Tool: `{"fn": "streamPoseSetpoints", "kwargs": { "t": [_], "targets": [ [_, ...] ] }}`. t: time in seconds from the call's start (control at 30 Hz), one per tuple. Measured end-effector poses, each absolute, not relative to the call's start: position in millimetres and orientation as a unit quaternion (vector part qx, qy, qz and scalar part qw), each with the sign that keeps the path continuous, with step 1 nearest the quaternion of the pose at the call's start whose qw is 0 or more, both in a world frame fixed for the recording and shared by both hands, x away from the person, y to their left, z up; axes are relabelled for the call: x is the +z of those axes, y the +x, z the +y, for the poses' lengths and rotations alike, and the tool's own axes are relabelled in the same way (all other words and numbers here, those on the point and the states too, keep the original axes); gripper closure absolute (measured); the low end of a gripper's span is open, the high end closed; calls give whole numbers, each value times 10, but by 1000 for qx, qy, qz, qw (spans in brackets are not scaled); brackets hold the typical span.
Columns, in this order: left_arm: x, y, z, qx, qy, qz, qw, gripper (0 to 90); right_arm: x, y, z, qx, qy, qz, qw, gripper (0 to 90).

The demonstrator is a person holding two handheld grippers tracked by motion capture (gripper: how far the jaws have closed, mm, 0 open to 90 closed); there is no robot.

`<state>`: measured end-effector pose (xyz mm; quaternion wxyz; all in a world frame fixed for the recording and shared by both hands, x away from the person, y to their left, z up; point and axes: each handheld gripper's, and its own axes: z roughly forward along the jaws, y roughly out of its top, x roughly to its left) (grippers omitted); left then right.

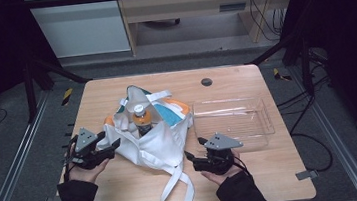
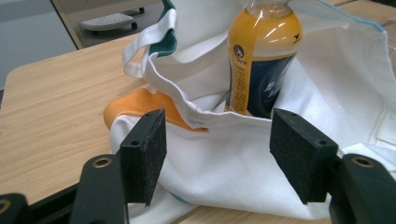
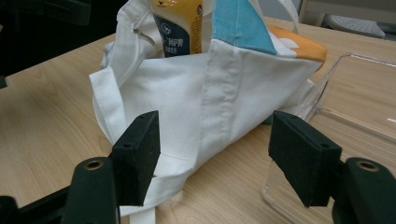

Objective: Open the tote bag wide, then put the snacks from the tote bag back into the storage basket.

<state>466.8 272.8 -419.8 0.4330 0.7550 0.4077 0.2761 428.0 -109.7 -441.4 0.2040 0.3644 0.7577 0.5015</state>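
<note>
A white cloth tote bag [image 1: 155, 140] with orange, teal and blue panels lies open in the middle of the table. An orange-drink bottle [image 1: 141, 120] with a dark label stands inside it, also seen in the left gripper view [image 2: 261, 60] and the right gripper view [image 3: 180, 25]. My left gripper [image 1: 111, 141] is at the bag's left edge, jaws open, with the bag's white cloth [image 2: 233, 158] lying between the pads and not pinched. My right gripper [image 1: 195, 148] sits at the bag's right side, jaws open, facing the bag's corner [image 3: 205, 107].
A clear plastic tray [image 1: 264, 121] stands on the table just right of the bag, close to my right gripper. The bag's long white strap [image 1: 176, 193] trails toward the front edge. A dark round grommet [image 1: 206, 82] sits near the table's far edge.
</note>
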Motion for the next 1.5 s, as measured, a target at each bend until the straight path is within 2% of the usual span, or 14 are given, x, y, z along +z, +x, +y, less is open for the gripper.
{"fn": "streamPoseSetpoints", "kwargs": {
  "t": [0.73, 1.5],
  "targets": [
    [-4003, 4582, 2605, 275, 746, 392, 463, 325, -4400, 4190, -1466, 489, 390, 751, 212, 278],
    [-3811, 4707, 2385, 283, 745, 376, 472, 315, -4407, 4090, -1788, 478, 408, 745, 223, 253]
  ]
}}
